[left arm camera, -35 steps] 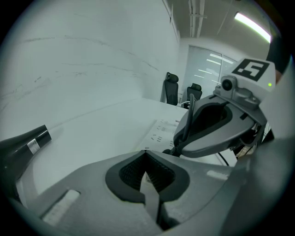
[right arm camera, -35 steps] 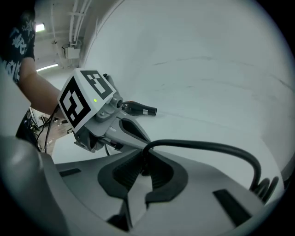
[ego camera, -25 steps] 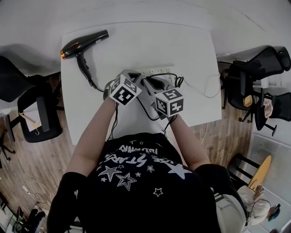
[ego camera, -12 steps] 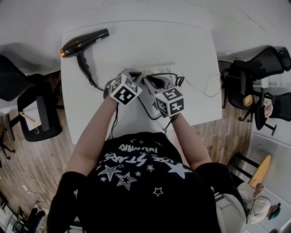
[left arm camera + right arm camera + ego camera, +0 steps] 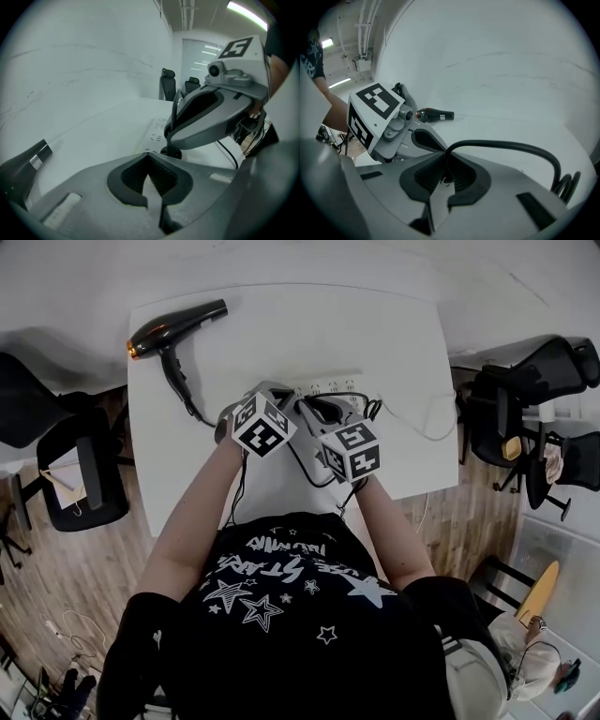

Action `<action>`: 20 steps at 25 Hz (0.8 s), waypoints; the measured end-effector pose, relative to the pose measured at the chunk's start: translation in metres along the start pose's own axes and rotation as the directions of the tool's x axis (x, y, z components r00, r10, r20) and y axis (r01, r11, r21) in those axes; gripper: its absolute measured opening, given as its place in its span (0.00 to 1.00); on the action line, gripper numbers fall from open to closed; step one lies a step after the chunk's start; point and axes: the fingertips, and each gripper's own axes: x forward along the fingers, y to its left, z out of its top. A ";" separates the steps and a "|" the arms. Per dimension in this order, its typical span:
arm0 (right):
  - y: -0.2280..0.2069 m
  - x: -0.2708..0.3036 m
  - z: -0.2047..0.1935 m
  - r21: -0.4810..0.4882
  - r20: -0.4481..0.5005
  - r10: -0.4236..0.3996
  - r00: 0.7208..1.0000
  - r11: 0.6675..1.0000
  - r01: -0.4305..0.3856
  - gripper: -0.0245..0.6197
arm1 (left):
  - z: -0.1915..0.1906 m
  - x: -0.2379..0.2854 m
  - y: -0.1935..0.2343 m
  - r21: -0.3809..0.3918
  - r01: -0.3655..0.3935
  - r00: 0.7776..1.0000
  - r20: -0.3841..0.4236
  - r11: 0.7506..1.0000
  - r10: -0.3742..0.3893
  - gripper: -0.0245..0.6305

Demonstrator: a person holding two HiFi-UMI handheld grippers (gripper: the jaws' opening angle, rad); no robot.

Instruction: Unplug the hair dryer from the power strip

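Looking along the right gripper [image 5: 445, 157], I see its jaws clamped on the black cord [image 5: 501, 146] right above the power strip [image 5: 326, 386]. My left gripper [image 5: 147, 155] sits just beside the strip, jaws together on nothing. The hair dryer [image 5: 173, 329] lies well left of the strip on the table [image 5: 281, 324].

The glossy black plastic hair dryer [image 5: 178, 324] shows orange at one end. The thin cord [image 5: 501, 146] is black, and the flat table [image 5: 281, 324] and long power strip [image 5: 326, 386] are plain white. The moulded left gripper [image 5: 149, 159] and right gripper [image 5: 444, 171] are grey, with black ribbed pads [image 5: 133, 178] and white marker cubes [image 5: 261, 425] patterned in black squares.
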 end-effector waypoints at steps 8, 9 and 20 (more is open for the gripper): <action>-0.007 -0.026 0.051 -0.061 0.081 0.006 0.997 0.998 -0.001 0.11 | -0.001 -0.001 0.000 -0.002 -0.001 1.000 0.000 1.000 0.001 0.05; -0.005 -0.027 0.048 -0.055 0.079 0.005 0.997 0.999 -0.001 0.11 | 0.000 -0.001 -0.001 0.002 -0.002 1.000 -0.002 1.000 0.002 0.05; 0.003 -0.051 0.045 0.006 0.128 -0.062 0.990 0.998 0.062 0.11 | 0.001 -0.002 0.002 -0.116 0.022 0.998 0.069 0.993 -0.014 0.05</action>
